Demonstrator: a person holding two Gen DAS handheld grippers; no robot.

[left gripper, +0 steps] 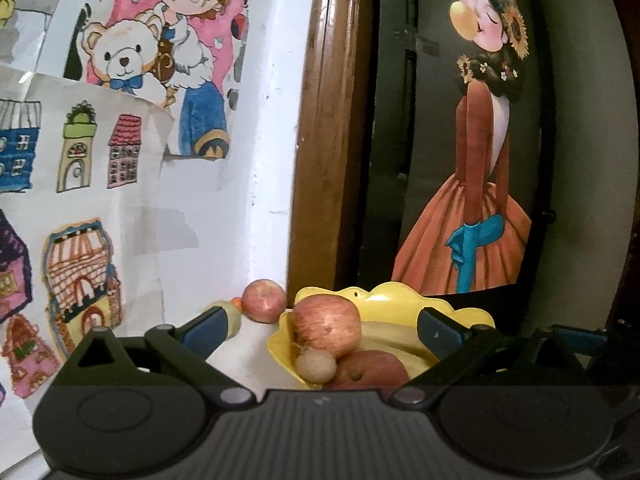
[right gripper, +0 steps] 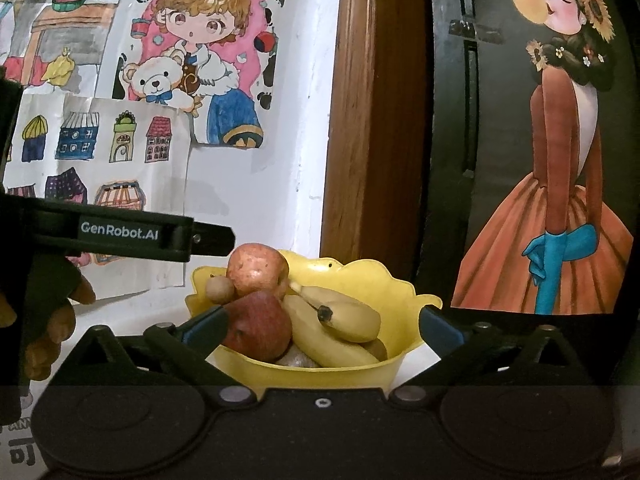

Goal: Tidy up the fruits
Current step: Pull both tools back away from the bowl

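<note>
A yellow scalloped bowl (right gripper: 360,272) stands on a white surface by the wall. It holds a pale red apple (right gripper: 258,270) on top, a darker apple (right gripper: 260,330), two bananas (right gripper: 340,316) and a small tan fruit (right gripper: 219,288). My right gripper (right gripper: 324,328) is open, its blue pads on either side of the bowl's near rim. In the left wrist view my left gripper (left gripper: 322,334) is open just before the bowl (left gripper: 400,300), facing the top apple (left gripper: 326,326). Another apple (left gripper: 264,300) lies outside the bowl by the wall, with a greenish fruit (left gripper: 234,316) beside it.
Children's drawings (right gripper: 160,128) cover the white wall behind. A brown wooden door frame (right gripper: 368,120) and a dark door with a painted figure (right gripper: 560,200) stand at the right. A gloved hand (right gripper: 52,320) holds the left gripper's black body (right gripper: 120,236) at the left.
</note>
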